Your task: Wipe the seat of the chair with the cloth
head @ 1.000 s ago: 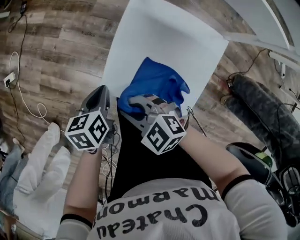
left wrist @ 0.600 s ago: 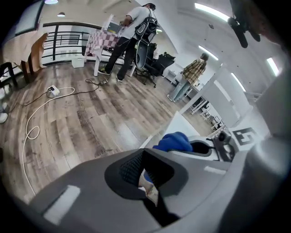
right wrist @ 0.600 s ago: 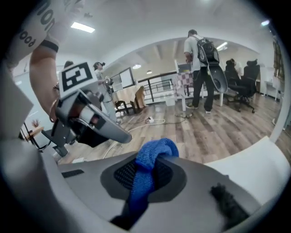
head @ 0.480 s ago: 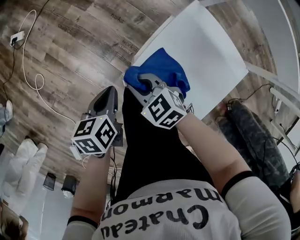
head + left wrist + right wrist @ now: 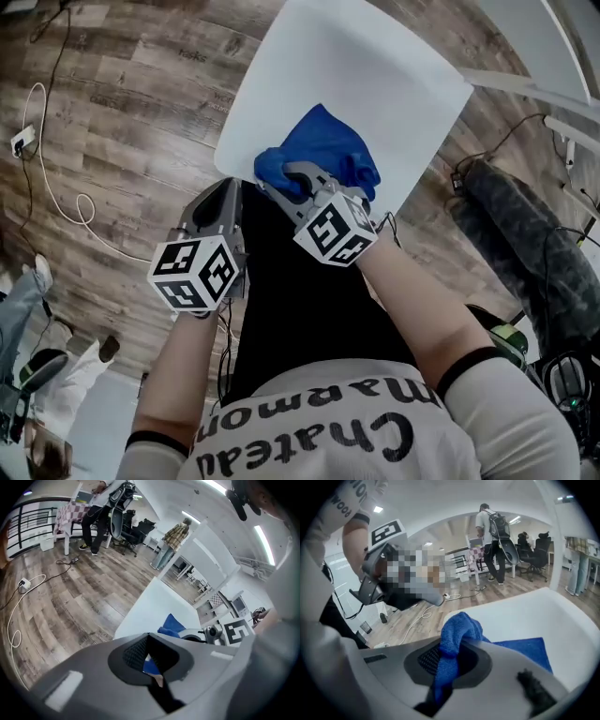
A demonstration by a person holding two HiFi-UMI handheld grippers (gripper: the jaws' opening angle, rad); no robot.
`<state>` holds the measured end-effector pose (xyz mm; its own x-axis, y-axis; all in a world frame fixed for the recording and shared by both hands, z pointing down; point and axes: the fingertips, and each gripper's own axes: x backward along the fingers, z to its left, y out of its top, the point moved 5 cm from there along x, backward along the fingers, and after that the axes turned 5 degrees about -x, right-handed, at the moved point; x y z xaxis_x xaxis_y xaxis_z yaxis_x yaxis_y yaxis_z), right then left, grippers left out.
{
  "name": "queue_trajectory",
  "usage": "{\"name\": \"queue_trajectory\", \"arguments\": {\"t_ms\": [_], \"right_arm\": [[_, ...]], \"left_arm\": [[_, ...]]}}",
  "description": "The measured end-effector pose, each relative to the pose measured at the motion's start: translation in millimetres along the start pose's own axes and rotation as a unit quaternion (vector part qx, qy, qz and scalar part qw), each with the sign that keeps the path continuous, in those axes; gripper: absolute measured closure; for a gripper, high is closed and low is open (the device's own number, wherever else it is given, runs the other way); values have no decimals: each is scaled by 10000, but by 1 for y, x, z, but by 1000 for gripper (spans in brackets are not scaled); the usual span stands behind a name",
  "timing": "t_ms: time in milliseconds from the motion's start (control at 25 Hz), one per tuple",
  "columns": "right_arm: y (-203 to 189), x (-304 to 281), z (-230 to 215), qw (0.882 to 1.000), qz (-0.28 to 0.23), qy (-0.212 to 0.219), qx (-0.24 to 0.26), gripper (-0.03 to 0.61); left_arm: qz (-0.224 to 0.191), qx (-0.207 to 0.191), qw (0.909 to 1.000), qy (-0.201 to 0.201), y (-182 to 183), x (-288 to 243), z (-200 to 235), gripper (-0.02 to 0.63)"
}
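Right gripper [image 5: 292,180] is clamped on a bunched blue cloth [image 5: 326,148]; the cloth sits on the white chair seat [image 5: 375,75] near its 6 o'clock edge, with its loose part spread flat toward 12. Left gripper [image 5: 223,197] is at 9 o'clock of the right one, jaws closed together on nothing, tip by the seat's edge above the wood floor [image 5: 112,122], apart from the cloth

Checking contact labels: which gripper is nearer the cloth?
Right. The right gripper is shut on the cloth, which lies on the seat. The left gripper holds nothing and sits left of the cloth, by the seat's near edge, not touching it.
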<state>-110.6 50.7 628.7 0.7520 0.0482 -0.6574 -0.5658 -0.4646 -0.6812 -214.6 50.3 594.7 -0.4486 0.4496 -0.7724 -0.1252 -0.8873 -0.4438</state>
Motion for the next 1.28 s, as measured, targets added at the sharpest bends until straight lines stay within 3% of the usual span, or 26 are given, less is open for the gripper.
{"name": "queue_trajectory", "arguments": {"t_ms": [200,400,600,720,800,880,1000,1160,1200,1280], "right_arm": [[-56,56,-1,9988,65,-174,-458,546],[-113,108,6,9876,74,-683,-1412,546],[-164,155,22,9786,453,-985,-1748,546],[-191,177,32,9695,937,-1263,-1882,546],[-208,193,36,9558,1412,-1600,-2022,546],[-219,212,36,9350,1426,-1890,-2640,546],[-210,249,25,8904,727,-2326,-3845,546],[-173,305,-13,8314,-419,-3235,-4498,546],[-160,318,-24,8226,-692,-3321,-4563,546],[-131,340,-42,8178,-1083,-3393,-4520,546]], "left_arm": [[321,-443,9983,-193,16,-23,-32,606],[656,-1119,9900,-548,37,-50,-70,606],[752,-1521,9820,-831,50,-67,-119,606],[709,-1715,9777,-983,58,-68,-149,606],[631,-1852,9754,-1012,67,-63,-163,606],[466,-1931,9754,-953,82,-52,-171,606],[256,-1835,9792,-823,112,-27,-176,606],[14,-2118,9746,-727,149,12,-193,606],[-95,-2246,9719,-691,159,21,-200,606],[-402,-2382,9685,-601,182,44,-211,606]]}}
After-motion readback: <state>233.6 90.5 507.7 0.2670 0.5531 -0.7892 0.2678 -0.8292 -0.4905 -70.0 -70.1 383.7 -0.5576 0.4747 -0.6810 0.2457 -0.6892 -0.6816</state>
